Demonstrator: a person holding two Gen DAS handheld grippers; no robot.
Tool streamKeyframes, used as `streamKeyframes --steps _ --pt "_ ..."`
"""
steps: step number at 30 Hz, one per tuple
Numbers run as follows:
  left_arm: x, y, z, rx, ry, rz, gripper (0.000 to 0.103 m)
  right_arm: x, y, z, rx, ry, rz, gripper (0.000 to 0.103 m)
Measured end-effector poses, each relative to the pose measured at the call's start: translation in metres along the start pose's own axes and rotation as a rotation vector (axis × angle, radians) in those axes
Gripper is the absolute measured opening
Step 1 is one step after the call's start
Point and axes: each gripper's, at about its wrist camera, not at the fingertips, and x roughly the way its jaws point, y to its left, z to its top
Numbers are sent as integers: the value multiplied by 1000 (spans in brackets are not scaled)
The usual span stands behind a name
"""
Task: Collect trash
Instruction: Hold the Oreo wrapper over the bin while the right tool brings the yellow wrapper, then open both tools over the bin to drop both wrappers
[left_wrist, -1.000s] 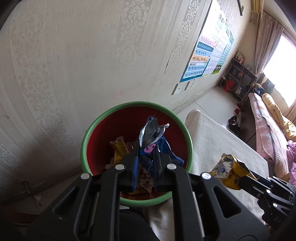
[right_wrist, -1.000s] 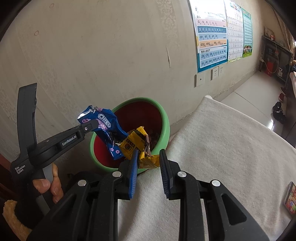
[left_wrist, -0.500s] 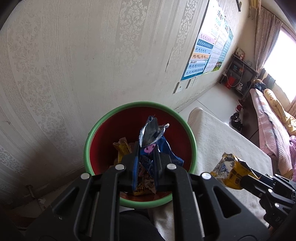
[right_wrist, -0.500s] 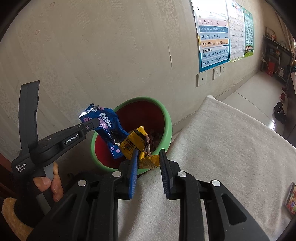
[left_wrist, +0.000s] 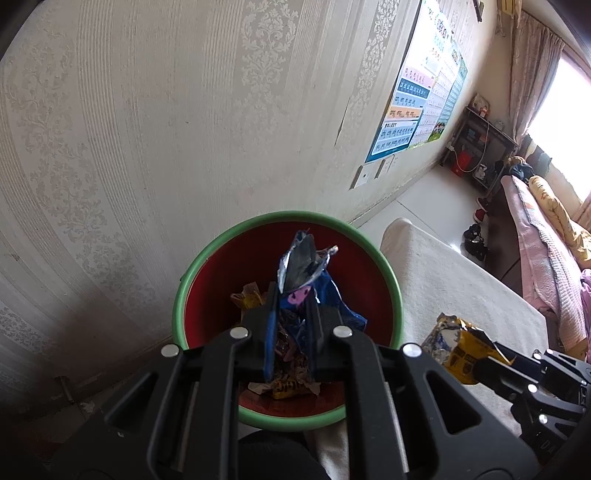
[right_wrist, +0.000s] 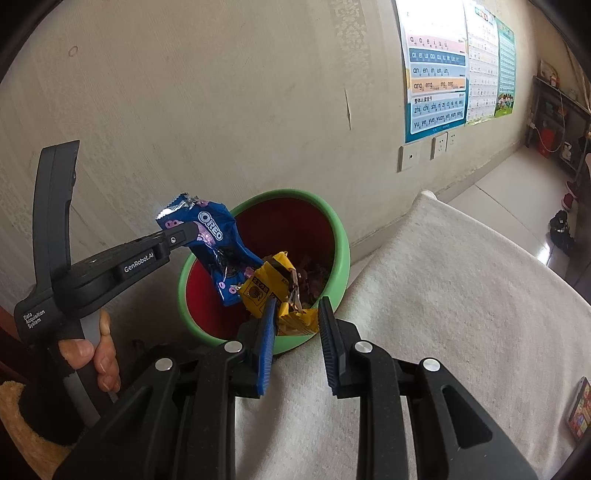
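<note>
Wrappers (right_wrist: 218, 254) pinched in both tools, above bin (right_wrist: 338, 236)

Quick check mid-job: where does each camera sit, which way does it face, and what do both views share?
Left wrist: on the left gripper, looking down into the bin; its fingers pinch the blue Oreo wrapper.
Right wrist: on the right gripper, facing bin and wall; its fingers hold the yellow wrapper; a hand shows.
Shared: bin, both wrappers, white cloth, posters.

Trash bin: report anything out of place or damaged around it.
Nothing is spilled. The green-rimmed bin stands upright with wrappers inside. The left claw holds a blue Oreo wrapper over it; the right claw holds a torn yellow wrapper at its near rim.
</note>
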Motion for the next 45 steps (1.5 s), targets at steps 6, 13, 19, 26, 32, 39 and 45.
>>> streamKeyframes --steps 6,13,19,26,32,39,45 --pt "6 2 3 -11 7 -5 11 5 4 -2 -4 18 -1 23" --pt "11 4 8 -9 5 2 11 11 8 -2 0 36 3 23" --pt "17 6 12 -16 9 9 11 17 10 2 30 44 26 23" --pt "21 9 13 -23 9 21 11 21 19 1 -4 56 26 24" --pt "22 11 16 -41 -6 44 36 23 17 1 -1 44 33 42" --pt "7 5 14 -39 -41 74 55 -7 -2 0 53 -19 51 53" --pt "-23 -42 5 3 -112 30 79 -83 -42 -21 43 -163 -37 83"
